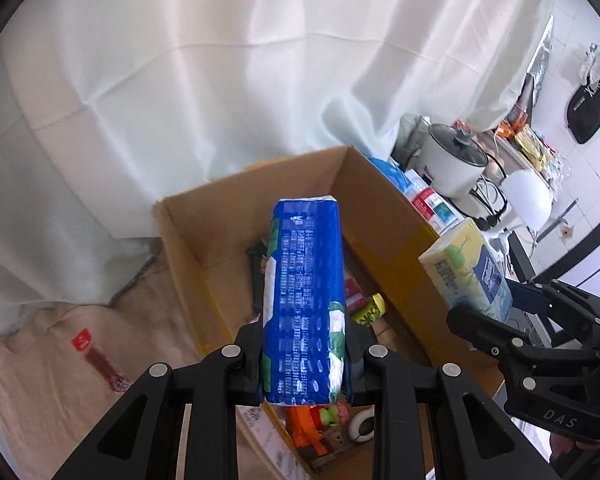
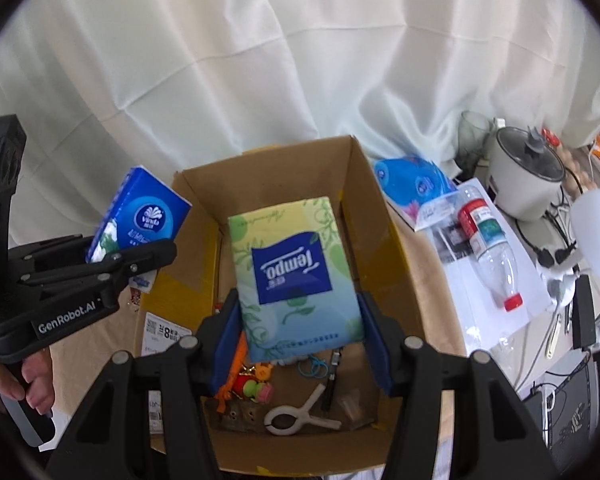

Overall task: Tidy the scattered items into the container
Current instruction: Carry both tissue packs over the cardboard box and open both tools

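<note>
My left gripper (image 1: 302,354) is shut on a blue tissue pack (image 1: 304,300), held over the open cardboard box (image 1: 204,216). From the right wrist view that blue tissue pack (image 2: 140,216) sits in the left gripper (image 2: 112,252) above the cardboard box's (image 2: 260,164) left wall. My right gripper (image 2: 298,336) is shut on a yellow-green Tempo tissue pack (image 2: 292,276), hanging over the box's middle. That Tempo pack (image 1: 466,270) shows in the right gripper (image 1: 496,316) beside the box's right wall. Small items lie on the box floor: a white clip (image 2: 300,420), orange toys (image 2: 240,376).
A plastic bottle (image 2: 488,252) lies on white paper right of the box, with a blue packet (image 2: 412,180) and a white rice cooker (image 2: 528,176) behind. A white curtain hangs behind everything. A red-labelled stick (image 1: 100,364) lies on the tan cloth at left. A hand (image 2: 32,384) grips the left tool.
</note>
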A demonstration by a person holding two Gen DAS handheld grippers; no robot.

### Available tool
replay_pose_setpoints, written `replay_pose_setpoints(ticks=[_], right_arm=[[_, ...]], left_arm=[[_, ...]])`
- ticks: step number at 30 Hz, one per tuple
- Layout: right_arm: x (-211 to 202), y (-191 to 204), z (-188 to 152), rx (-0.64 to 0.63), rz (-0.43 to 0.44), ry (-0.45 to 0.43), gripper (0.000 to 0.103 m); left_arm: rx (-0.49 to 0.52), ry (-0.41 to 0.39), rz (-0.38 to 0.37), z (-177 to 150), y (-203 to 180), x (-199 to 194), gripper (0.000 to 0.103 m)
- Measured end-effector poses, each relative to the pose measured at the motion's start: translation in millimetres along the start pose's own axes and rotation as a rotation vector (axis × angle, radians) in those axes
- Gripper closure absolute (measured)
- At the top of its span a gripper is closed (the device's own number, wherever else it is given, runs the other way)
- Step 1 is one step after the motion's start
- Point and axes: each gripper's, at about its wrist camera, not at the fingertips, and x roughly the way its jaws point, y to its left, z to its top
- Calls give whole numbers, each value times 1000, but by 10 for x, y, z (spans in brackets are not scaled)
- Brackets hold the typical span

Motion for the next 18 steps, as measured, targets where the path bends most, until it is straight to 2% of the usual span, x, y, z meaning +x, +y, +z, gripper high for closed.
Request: replay_pose_setpoints(ticks=[6,11,15,17,18], right_arm=[[-10,-42,-11,6,-1,-11,42],[36,-31,8,-6,-14,25,41],[30,-9,10,-27,-34,22,23],[13,-7,12,-26,-36,14,22],[13,-4,14,-27,-37,18,21]], left_arm=[[-3,22,-32,-44,-28,62,76],[12,40,-26,-42,-35,91,75],[-2,82,-11,-53,3,172,75],[-1,95,-3,-63,11,199,72],[-4,99,4,-69,15,209,66]])
